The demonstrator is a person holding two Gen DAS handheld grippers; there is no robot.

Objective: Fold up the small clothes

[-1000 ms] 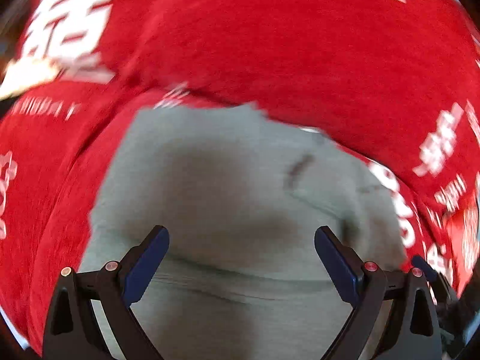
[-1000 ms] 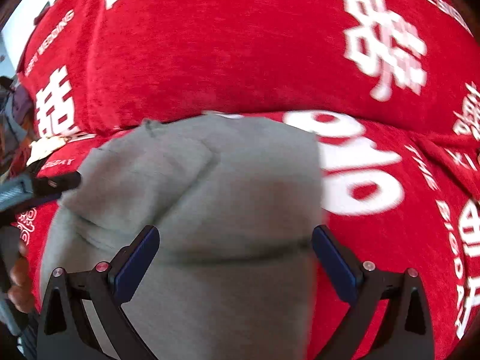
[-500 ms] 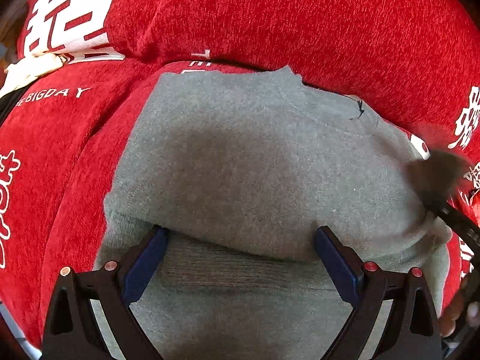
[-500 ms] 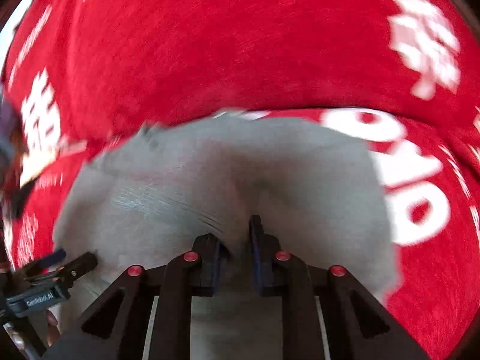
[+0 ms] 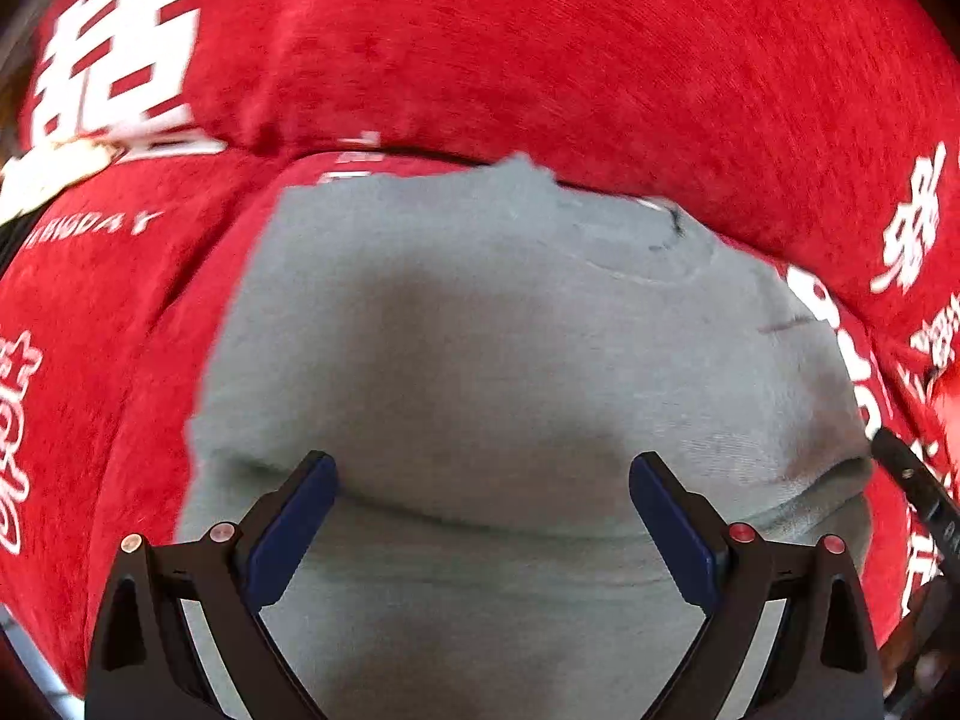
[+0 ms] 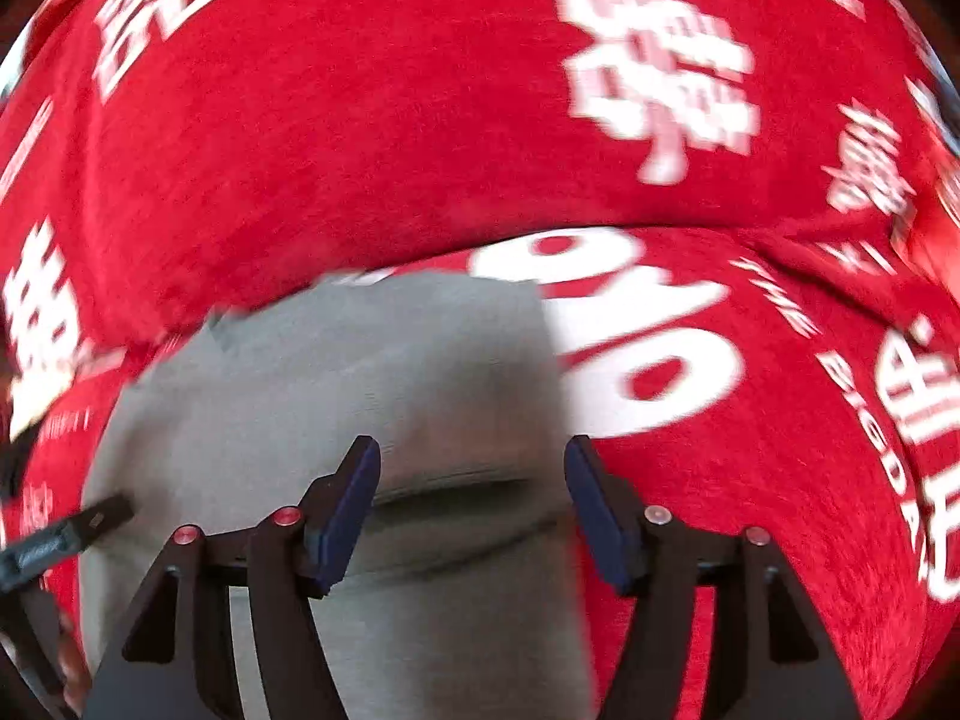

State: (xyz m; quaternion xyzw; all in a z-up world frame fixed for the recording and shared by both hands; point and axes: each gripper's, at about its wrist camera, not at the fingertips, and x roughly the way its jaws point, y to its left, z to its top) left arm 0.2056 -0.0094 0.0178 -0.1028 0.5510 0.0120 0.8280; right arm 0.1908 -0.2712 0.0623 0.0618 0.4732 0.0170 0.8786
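Where the red cover (image 5: 540, 60) printed with white characters forms a seat and backrest, one grey knit garment (image 5: 510, 360) lies folded, its upper layer doubled over a ribbed lower edge, the fold crease running across. Two grippers show: the left hand-held gripper (image 5: 483, 510) spread wide above the cloth, the right hand-held gripper (image 6: 471, 504) partly apart, both gripping nothing.
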